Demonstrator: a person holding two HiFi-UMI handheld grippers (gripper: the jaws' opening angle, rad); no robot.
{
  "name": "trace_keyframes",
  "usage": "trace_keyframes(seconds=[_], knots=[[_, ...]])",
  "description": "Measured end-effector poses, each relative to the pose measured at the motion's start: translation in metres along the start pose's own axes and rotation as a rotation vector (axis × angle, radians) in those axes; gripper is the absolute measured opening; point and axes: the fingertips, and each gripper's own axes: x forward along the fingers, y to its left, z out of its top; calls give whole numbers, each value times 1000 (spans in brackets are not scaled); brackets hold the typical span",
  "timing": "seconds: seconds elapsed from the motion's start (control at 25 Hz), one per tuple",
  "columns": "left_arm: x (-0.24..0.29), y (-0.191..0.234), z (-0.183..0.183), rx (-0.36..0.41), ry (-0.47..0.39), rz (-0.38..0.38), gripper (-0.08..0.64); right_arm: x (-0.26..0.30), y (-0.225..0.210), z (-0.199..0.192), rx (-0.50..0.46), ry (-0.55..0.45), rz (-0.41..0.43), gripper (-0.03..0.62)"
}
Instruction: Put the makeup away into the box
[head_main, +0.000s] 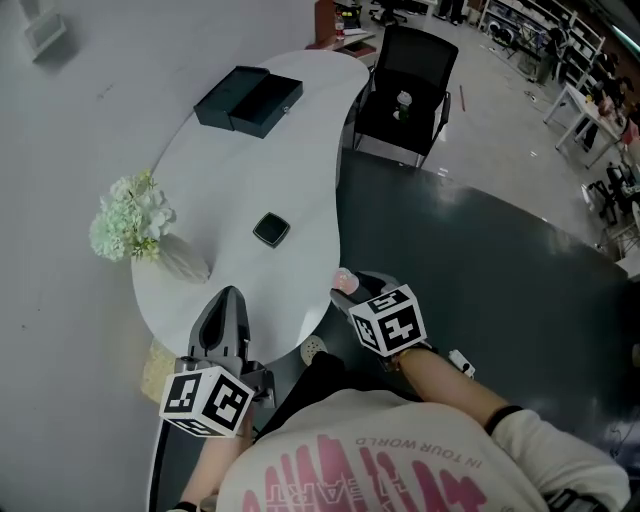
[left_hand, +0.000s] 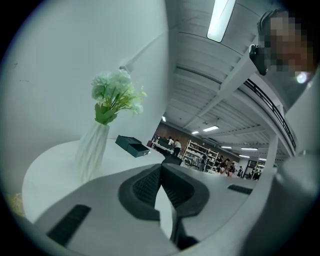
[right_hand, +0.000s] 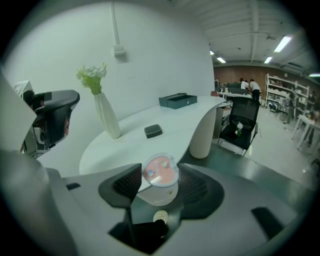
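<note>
My right gripper (head_main: 346, 284) is at the table's near edge, shut on a small round jar (right_hand: 159, 176) with a clear lid and pink contents; the jar (head_main: 344, 279) shows as a pink spot at the jaw tips. A black square compact (head_main: 271, 229) lies on the white table (head_main: 250, 165), also visible as the compact (right_hand: 153, 131) beyond the jar. The dark box (head_main: 248, 100) stands open at the table's far end. My left gripper (head_main: 228, 294) hovers over the near left of the table, its jaws (left_hand: 161, 170) shut on nothing.
A white ribbed vase (head_main: 181, 258) with pale green flowers (head_main: 131, 218) stands at the table's left edge, close to my left gripper. A black chair (head_main: 405, 95) holding a bottle sits past the table's right end. A small white round object (head_main: 312, 350) lies on the dark floor.
</note>
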Motion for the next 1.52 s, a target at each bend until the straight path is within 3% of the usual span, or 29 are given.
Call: trace_keyframes(seconds=[0.44,0.64,0.8,1.08,1.52], knots=[[-7,-50,-6,37,9,-122,2,-111,-77,3,196,-242,-158,233],[19,-48,-19,44,50,-136,2,-142,-102,26,216,-349,-214,233],[49,-51,-24,36,71,-145,2,-148,-117,38,215,-362,-228,233],[130,-45,-15,20,71,-140,2,-94,-162,82,234,-326,-179,233],[220,-14,19,-1,33,-36,2,-5,-182,193,101,-287,0,233]])
